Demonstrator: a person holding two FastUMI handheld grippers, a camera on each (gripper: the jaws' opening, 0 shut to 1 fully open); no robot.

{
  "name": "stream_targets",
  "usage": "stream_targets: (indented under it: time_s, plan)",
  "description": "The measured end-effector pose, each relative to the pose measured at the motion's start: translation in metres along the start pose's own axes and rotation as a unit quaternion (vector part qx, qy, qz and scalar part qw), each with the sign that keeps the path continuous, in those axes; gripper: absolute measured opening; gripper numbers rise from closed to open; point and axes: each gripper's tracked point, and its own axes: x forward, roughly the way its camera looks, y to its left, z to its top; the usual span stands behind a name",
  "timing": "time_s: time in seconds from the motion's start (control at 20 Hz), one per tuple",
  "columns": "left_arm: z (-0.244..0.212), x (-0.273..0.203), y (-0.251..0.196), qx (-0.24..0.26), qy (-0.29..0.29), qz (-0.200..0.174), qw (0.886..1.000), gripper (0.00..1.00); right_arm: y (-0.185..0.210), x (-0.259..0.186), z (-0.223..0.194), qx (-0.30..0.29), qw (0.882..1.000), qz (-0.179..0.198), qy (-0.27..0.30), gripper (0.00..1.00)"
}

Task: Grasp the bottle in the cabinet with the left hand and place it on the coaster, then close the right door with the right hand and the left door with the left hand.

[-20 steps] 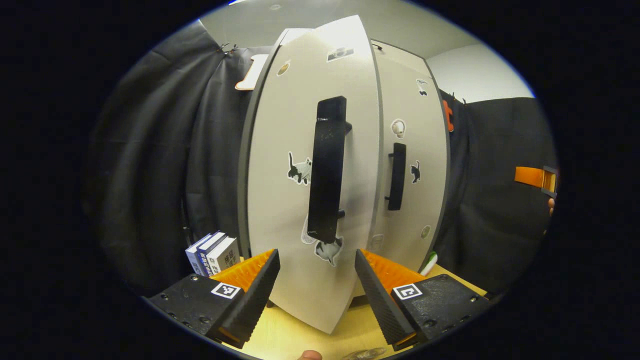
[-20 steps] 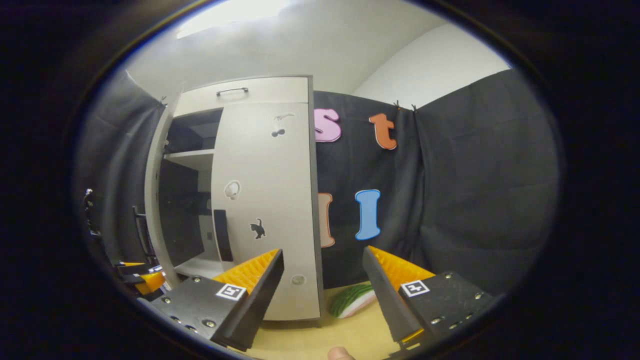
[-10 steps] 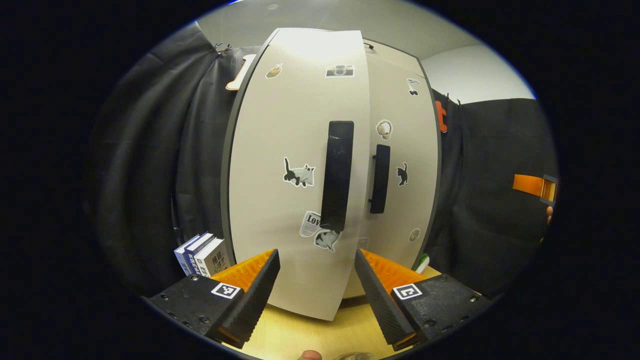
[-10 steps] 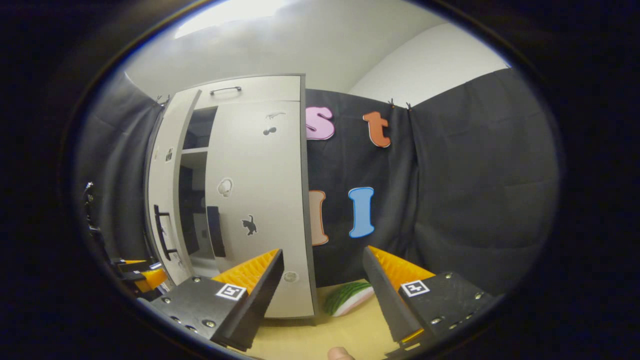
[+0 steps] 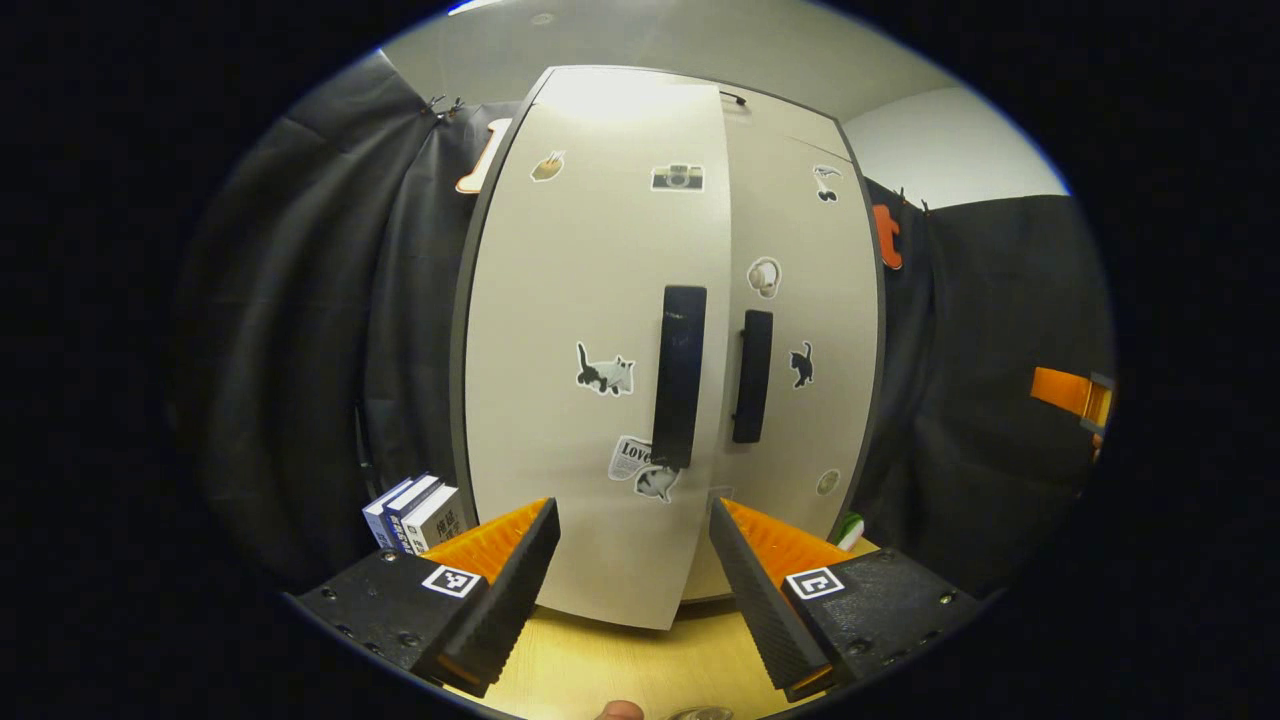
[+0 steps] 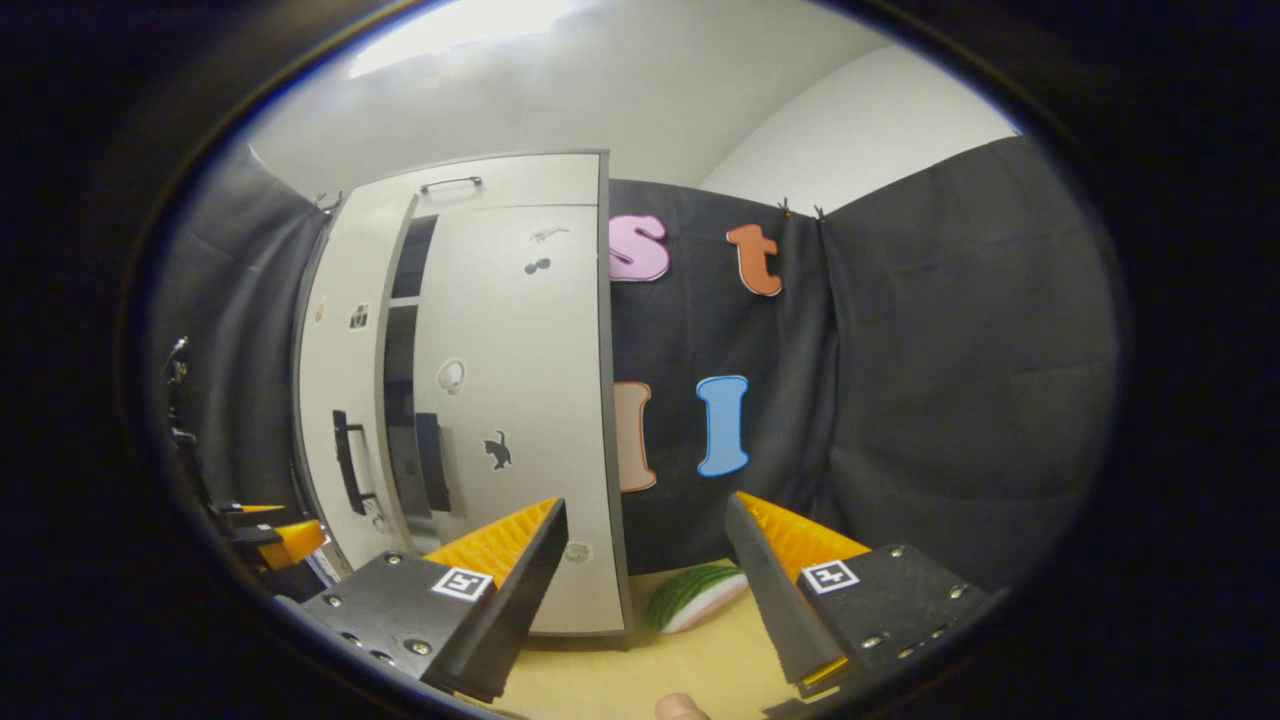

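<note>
Left door (image 5: 590, 350) of cabinet (image 6: 500, 190): nearly shut, narrow dark gap beside right door (image 6: 520, 400) in right gripper view. Doors: two, each with one black vertical handle (image 5: 679, 375), stickers scattered on both. Books (image 5: 415, 512): three, upright, left of cabinet base. Watermelon-slice object (image 6: 695, 597): one, on wooden table (image 6: 640, 680), just right of cabinet. Left gripper (image 5: 632, 580): fingers spread wide, empty, close before left door. Right gripper (image 6: 645, 590): fingers spread wide, empty, touching nothing.
</note>
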Motion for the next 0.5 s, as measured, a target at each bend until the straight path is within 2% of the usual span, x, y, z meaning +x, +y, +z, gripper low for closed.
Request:
stream_targets:
  time_s: [0.25,0.3,0.4,0.45,0.5]
  plan:
    - [0.049,-0.007,-0.026,-0.003,-0.019,-0.014,1.0,0.95,0.009,0.007,0.03,-0.001,0.999,0.023,-0.022,0.97]
    - [0.056,-0.008,-0.032,-0.005,-0.022,-0.017,1.0,0.95,0.011,0.008,0.035,0.002,0.999,0.029,-0.024,0.92]
    - [0.071,-0.009,-0.047,-0.01,-0.024,-0.026,0.999,0.95,0.012,0.012,0.043,0.005,0.999,0.036,-0.027,0.92]
    - [0.079,-0.008,-0.054,-0.013,-0.026,-0.029,0.999,0.95,0.012,0.016,0.047,0.004,0.999,0.038,-0.027,0.96]
    - [0.084,-0.008,-0.062,-0.014,-0.025,-0.033,0.999,0.95,0.011,0.018,0.049,0.003,0.999,0.04,-0.026,0.92]
